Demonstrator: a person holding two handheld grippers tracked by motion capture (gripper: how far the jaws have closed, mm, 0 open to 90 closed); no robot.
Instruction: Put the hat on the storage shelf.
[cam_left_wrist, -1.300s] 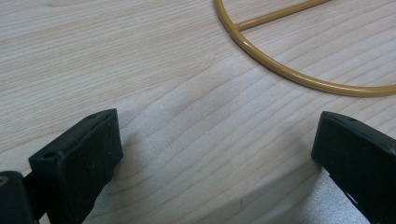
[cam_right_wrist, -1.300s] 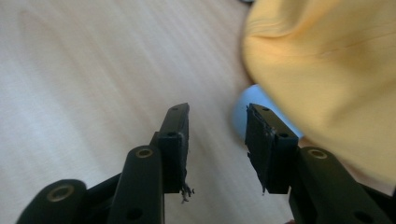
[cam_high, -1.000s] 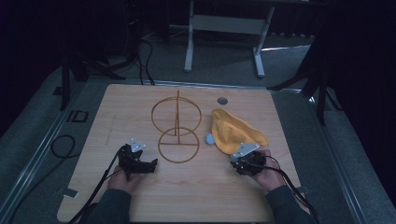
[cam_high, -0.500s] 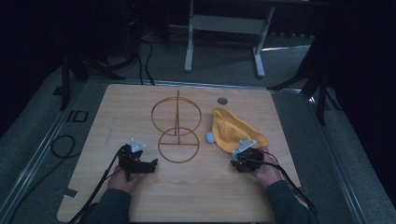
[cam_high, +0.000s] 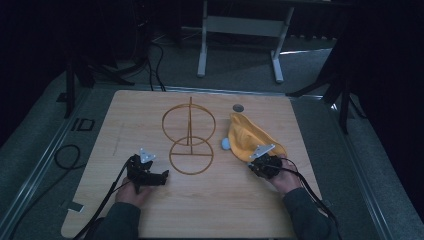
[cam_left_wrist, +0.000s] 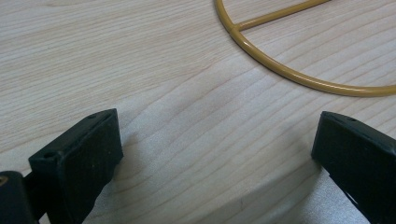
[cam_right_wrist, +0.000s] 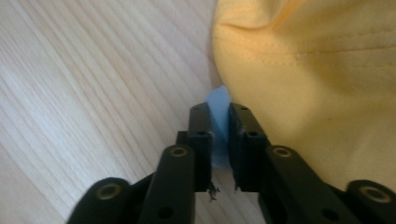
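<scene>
left gripper (cam_high: 161, 176) sits lower left of centre in the high view, low over the light wooden tabletop (cam_high: 150, 115), held by a hand (cam_high: 132, 192) in a dark sleeve. in the left gripper view its two black jaws stand wide apart with bare wood grain between them, nothing held.

just right of it, mid-frame: a mustard-yellow wire stand (cam_high: 190, 140), a flat ring base on the table with an upright ring on a post behind it. in the left gripper view an arc of the base ring (cam_left_wrist: 299, 77) and a spoke cross the upper right, lying on the wood. nothing sits on the stand.

right of the stand: a small pale blue piece (cam_high: 226, 144) touching the left edge of a crumpled yellow fabric cap (cam_high: 247, 137). a small dark round disc (cam_high: 238, 107) lies on the table above the cap.

right gripper (cam_high: 256, 165) is at the cap's lower edge, right of centre. in the right gripper view its jaws are nearly closed, pinching a thin pale blue tab (cam_right_wrist: 219, 121) right beside the stitched yellow fabric (cam_right_wrist: 317, 79).

no readable writing or labels.
</scene>
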